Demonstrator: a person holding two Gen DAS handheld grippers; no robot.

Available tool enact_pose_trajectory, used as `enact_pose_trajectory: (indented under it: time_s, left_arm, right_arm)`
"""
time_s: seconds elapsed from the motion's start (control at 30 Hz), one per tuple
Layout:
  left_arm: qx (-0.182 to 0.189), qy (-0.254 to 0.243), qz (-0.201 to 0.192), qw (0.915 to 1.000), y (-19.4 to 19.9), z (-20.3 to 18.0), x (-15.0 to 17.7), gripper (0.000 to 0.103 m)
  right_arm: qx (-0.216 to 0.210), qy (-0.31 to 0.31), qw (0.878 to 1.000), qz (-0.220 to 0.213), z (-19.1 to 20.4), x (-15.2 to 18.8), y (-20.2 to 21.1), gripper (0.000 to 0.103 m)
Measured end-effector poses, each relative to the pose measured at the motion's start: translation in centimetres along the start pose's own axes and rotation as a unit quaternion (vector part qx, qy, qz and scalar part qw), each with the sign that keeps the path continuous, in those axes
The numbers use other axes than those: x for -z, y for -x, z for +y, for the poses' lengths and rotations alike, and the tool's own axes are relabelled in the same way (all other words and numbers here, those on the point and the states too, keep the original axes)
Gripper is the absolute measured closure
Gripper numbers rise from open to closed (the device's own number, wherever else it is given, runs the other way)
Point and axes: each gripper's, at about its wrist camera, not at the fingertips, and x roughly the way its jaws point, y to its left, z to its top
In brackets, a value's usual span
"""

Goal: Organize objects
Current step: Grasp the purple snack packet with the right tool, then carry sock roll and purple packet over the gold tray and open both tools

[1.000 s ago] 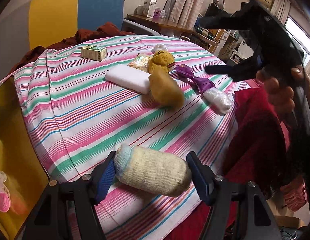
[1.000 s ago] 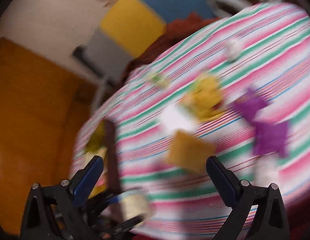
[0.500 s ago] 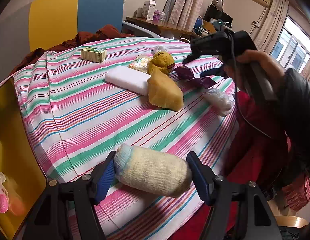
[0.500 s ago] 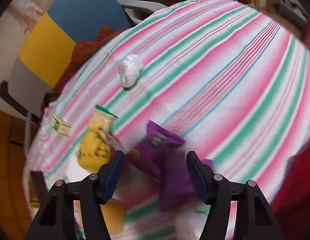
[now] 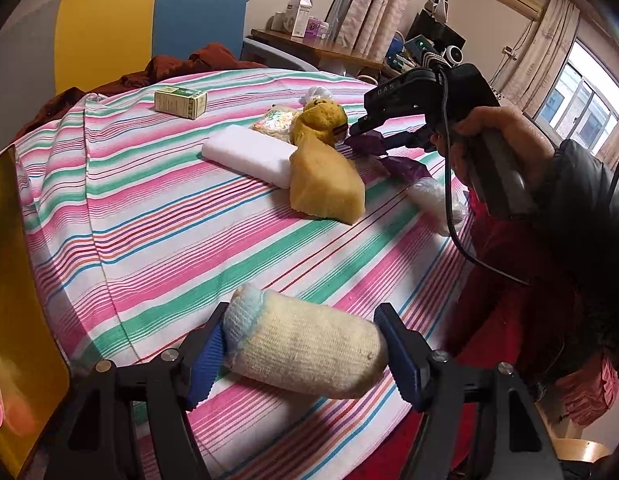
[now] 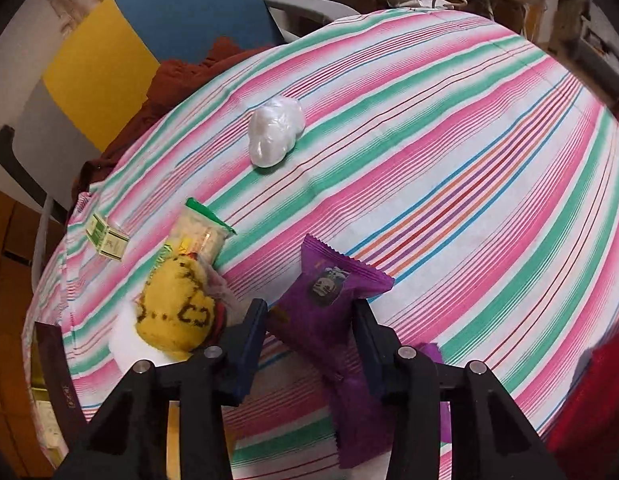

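With the left gripper [image 5: 305,350] clamping a rolled cream sock [image 5: 305,350] crosswise between its fingers, the right gripper [image 6: 309,334] brackets the purple snack packet [image 6: 329,292] on the striped tablecloth [image 6: 469,168], fingers part-open and apparently not yet pinching, so closing likely comes next.

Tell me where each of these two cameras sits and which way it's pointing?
Left wrist: rides the left claw, looking across the striped table; its fingers clamp a rolled sock, and the person's other hand shows.
Right wrist: rides the right claw, looking down at a purple packet.
Both show the yellow plush.
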Motion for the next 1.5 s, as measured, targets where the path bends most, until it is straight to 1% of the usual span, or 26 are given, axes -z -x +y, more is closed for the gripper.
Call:
enact_pose_trajectory:
  time_s: [0.13, 0.23, 0.27, 0.33, 0.4, 0.47, 0.5, 0.53, 0.57, 0.6, 0.67, 0.73, 0.8, 0.83, 0.87, 0.93, 1.0, 1.03, 1.17, 1.27, 1.3, 1.37, 1.4, 1.43, 1.47, 1.5]
  left_arm:
    - [-0.006, -0.015, -0.001, 0.9999, -0.5, -0.4, -0.2, 0.030]
    - [-0.008, -0.021, -0.004, 0.9997, -0.3, -0.6, -0.3, 0.032]
    - [-0.008, -0.020, -0.006, 0.9997, -0.1, -0.6, -0.3, 0.033]
    - [-0.008, -0.016, -0.013, 0.9998, 0.5, -0.5, -0.4, 0.033]
    - [-0.008, -0.014, -0.029, 0.9994, 1.6, -0.7, -0.8, 0.033]
    - [-0.011, -0.014, -0.043, 0.9989, 2.6, -0.9, -1.2, 0.033]
    - [-0.012, -0.011, -0.047, 0.9988, 2.8, -0.8, -1.3, 0.033]
    - [-0.010, -0.007, -0.048, 0.9988, 3.1, -0.8, -1.3, 0.033]
    - [-0.009, -0.004, -0.049, 0.9988, 3.2, -0.7, -1.3, 0.033]
    - [-0.010, -0.003, -0.050, 0.9987, 3.4, -0.8, -1.3, 0.033]
    - [-0.012, -0.004, -0.052, 0.9986, 3.6, -0.9, -1.2, 0.033]
    - [-0.014, -0.001, -0.056, 0.9983, 3.8, -0.8, -1.1, 0.033]
    - [-0.014, 0.005, -0.059, 0.9981, 4.0, -0.6, -1.1, 0.033]
    - [-0.015, 0.008, -0.062, 0.9979, 4.2, -0.4, -1.2, 0.033]
    - [-0.015, 0.010, -0.066, 0.9977, 4.4, -0.3, -1.2, 0.033]
    - [-0.012, 0.016, -0.069, 0.9974, 4.8, -0.2, -1.3, 0.033]
    - [-0.013, 0.014, -0.079, 0.9967, 5.5, -0.4, -1.4, 0.033]
    - [-0.016, 0.013, -0.083, 0.9963, 5.8, -0.5, -1.5, 0.033]
    - [-0.019, 0.024, -0.104, 0.9942, 7.7, -0.3, -1.7, 0.033]
    - [-0.025, 0.040, -0.128, 0.9907, 9.8, 0.4, -1.8, 0.033]
    - [-0.033, 0.044, -0.137, 0.9891, 10.7, 0.7, -1.8, 0.033]
    - [-0.050, 0.054, -0.154, 0.9854, 12.2, 1.7, -1.7, 0.033]
    - [-0.058, 0.060, -0.160, 0.9836, 12.8, 2.3, -1.6, 0.033]
    - [-0.068, 0.071, -0.167, 0.9811, 13.6, 3.2, -1.5, 0.033]
    - [-0.076, 0.082, -0.173, 0.9785, 14.4, 4.0, -1.3, 0.033]
    - [-0.087, 0.093, -0.180, 0.9753, 15.1, 5.0, -1.1, 0.033]
  right_arm:
    - [0.008, 0.007, 1.000, -0.006, -0.3, 0.5, 0.1, 0.059]
    - [0.004, 0.010, 1.000, -0.017, -0.3, 0.5, 0.6, 0.062]
    - [0.001, 0.011, 1.000, -0.026, -0.4, 0.5, 1.1, 0.073]
    - [-0.001, 0.012, 0.999, -0.043, -0.5, 0.6, 1.9, 0.081]
    - [0.001, 0.013, 0.999, -0.048, -0.1, -0.3, 1.9, 0.083]
    - [0.002, 0.008, 0.999, -0.039, -0.4, -0.4, 1.5, 0.082]
    - [-0.009, -0.008, 0.999, -0.030, -0.7, -0.4, 1.3, 0.073]
    - [-0.027, -0.032, 0.999, -0.022, -1.4, -0.5, 1.1, 0.051]
    - [-0.039, -0.044, 0.998, -0.017, -2.0, -0.5, 1.0, 0.039]
    - [-0.043, -0.057, 0.997, -0.017, -2.4, -0.6, 1.0, 0.031]
    - [-0.037, -0.054, 0.998, -0.021, -2.3, -0.8, 0.9, 0.031]
    - [-0.020, -0.039, 0.999, -0.016, -1.0, -0.9, -0.2, 0.031]
    - [0.009, -0.011, 1.000, -0.006, -0.2, -1.0, -1.0, 0.033]
    - [0.028, 0.005, 1.000, -0.003, 0.2, -1.1, -1.5, 0.047]
    - [0.038, 0.020, 0.999, 0.000, 0.7, -1.2, -1.9, 0.057]
    - [0.055, 0.044, 0.998, -0.008, 1.6, -1.3, -2.0, 0.059]
    - [0.057, 0.043, 0.997, -0.020, 1.6, -1.3, -1.4, 0.059]
    - [0.057, 0.041, 0.997, -0.034, 1.6, -1.6, -1.0, 0.060]
    - [0.033, 0.022, 0.995, -0.087, 1.0, -1.6, 1.7, 0.060]
    - [-0.005, 0.042, 0.988, -0.146, 2.1, -1.0, 4.9, 0.060]
    - [-0.022, 0.051, 0.986, -0.157, 2.7, -0.6, 5.8, 0.060]
    - [-0.047, 0.078, 0.982, -0.168, 4.8, -0.1, 7.1, 0.060]
    - [-0.058, 0.100, 0.978, -0.172, 5.3, 1.2, 8.9, 0.060]
    - [-0.068, 0.115, 0.976, -0.173, 6.3, 1.6, 9.3, 0.060]
    - [-0.080, 0.134, 0.973, -0.172, 6.6, 2.9, 11.0, 0.060]
    - [-0.092, 0.155, 0.969, -0.171, 8.3, 3.7, 11.5, 0.060]
